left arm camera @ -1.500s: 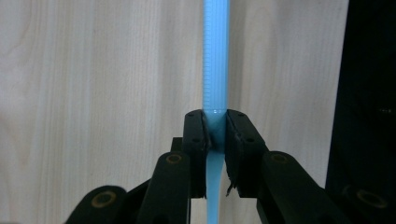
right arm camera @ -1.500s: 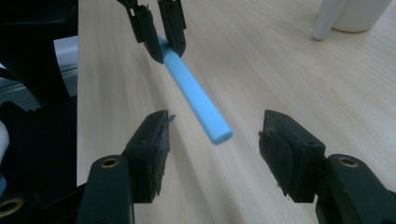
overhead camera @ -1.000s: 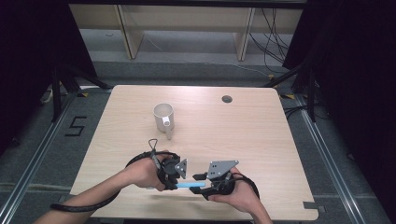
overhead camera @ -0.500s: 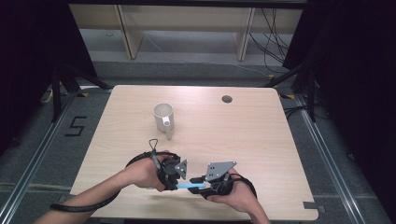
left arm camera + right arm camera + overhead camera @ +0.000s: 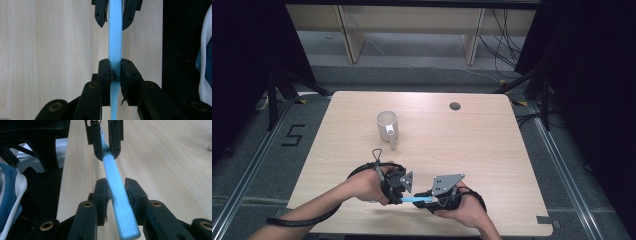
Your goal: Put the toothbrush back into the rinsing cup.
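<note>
A light-blue plastic tool with a ribbed handle (image 5: 416, 199) is held level just above the table's near edge, between both grippers. My left gripper (image 5: 115, 72) is shut on its thin neck, and the handle (image 5: 115, 37) runs away from it. My right gripper (image 5: 117, 190) faces it from the other end. Its jaws have just been closing with the ribbed handle (image 5: 116, 177) between them, and the pads now press on both sides. In the high view the left gripper (image 5: 398, 187) and the right gripper (image 5: 432, 197) point at each other.
A white mug (image 5: 387, 125) stands upright at the table's middle left, its handle toward me. A round cable hole (image 5: 455, 106) sits near the far edge. The light wooden table (image 5: 492, 150) has black frames and floor rails on either side.
</note>
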